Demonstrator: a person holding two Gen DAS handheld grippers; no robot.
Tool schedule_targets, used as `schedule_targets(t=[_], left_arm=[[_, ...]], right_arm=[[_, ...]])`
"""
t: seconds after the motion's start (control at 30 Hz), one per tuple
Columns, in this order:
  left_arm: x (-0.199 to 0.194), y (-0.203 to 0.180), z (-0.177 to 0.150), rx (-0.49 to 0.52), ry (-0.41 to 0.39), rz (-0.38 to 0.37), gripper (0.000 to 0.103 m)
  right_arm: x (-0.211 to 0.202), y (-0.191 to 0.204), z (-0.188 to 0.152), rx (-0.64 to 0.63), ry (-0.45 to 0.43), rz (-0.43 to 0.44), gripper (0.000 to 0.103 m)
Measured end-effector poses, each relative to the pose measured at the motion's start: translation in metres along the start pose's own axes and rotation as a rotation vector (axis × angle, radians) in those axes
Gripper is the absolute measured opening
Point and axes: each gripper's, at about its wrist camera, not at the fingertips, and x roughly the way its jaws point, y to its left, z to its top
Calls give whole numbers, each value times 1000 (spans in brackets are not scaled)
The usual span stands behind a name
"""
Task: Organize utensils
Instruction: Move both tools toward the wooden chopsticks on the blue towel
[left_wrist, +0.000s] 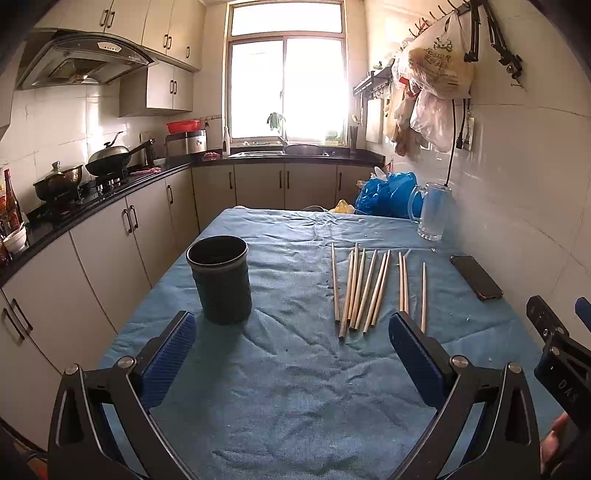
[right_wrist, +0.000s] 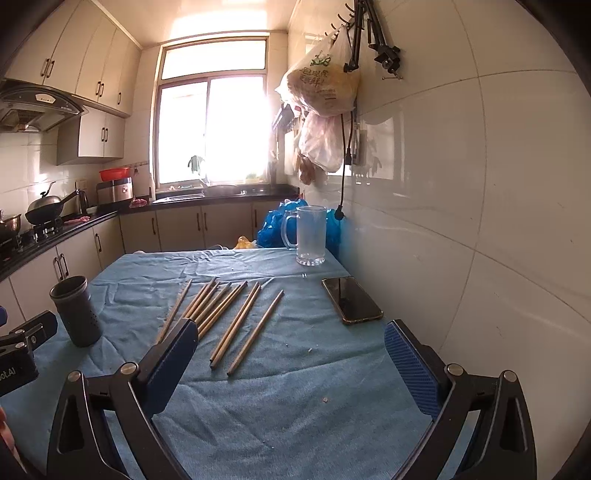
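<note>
Wooden chopsticks (left_wrist: 364, 291) lie loose mid-frame on the table (left_wrist: 288, 387), right of the dark holder (left_wrist: 220, 282); left gripper (left_wrist: 291, 332) and right gripper (right_wrist: 291, 341) both gape wide, empty.

Narrow kitchen, white tiled walls (right_wrist: 461, 184). Bright window (left_wrist: 286, 86) at far end, overexposed, strong backlight. Cream upper cabinets (left_wrist: 170, 33) and range hood (left_wrist: 79, 61) on left wall. Black countertop (left_wrist: 110, 192) runs along left and under the window, cream lower cabinets (left_wrist: 258, 186) below. Table with wrinkled blue cloth (left_wrist: 288, 387) against right wall. Plastic bags (right_wrist: 321, 88) hang from wall hooks.
</note>
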Motion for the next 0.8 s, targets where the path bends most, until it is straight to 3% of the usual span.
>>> schedule_targets(t=[0.37, 0.6, 0.8], left_arm=[[4, 1, 6, 12, 6, 31, 103], [-5, 14, 17, -25, -22, 58, 103], [-10, 23, 47, 11, -47, 58, 103]], right_arm=[[-18, -6, -12, 113, -52, -128, 103], [-23, -2, -21, 60, -33, -107, 103], [-10, -19, -6, 81, 32, -13, 103]])
